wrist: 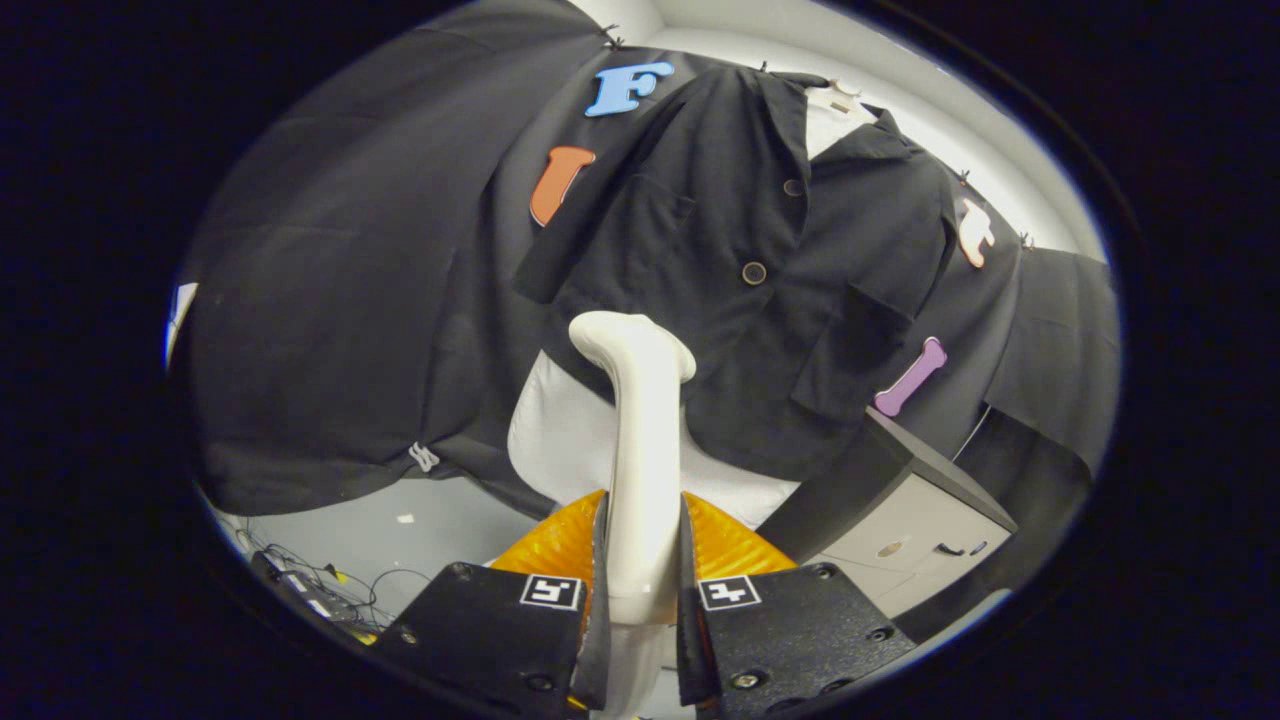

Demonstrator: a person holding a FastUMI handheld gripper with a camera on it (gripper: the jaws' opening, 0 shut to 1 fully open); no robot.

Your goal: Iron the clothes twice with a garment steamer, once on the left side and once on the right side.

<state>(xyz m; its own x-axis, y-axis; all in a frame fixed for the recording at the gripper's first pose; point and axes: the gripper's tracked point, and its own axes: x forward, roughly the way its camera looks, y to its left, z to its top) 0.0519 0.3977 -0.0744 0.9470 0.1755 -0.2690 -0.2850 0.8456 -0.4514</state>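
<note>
A black short-sleeved shirt [740,260] with buttons and chest pockets hangs on a white hanger [835,98] against the booth's wall. My gripper [642,560] is shut on the white garment steamer [640,420], both fingers [598,580] pressing its upright handle. The steamer's head [625,335] sits just in front of the shirt's lower hem, on the side of the shirt's left pocket as I see it. Whether the head touches the cloth I cannot tell.
A white cloth [570,440] hangs below the shirt's hem, behind the steamer. A cabinet with a dark top [900,500] stands at the lower right. Cables and a power strip [310,590] lie on the grey floor at the lower left.
</note>
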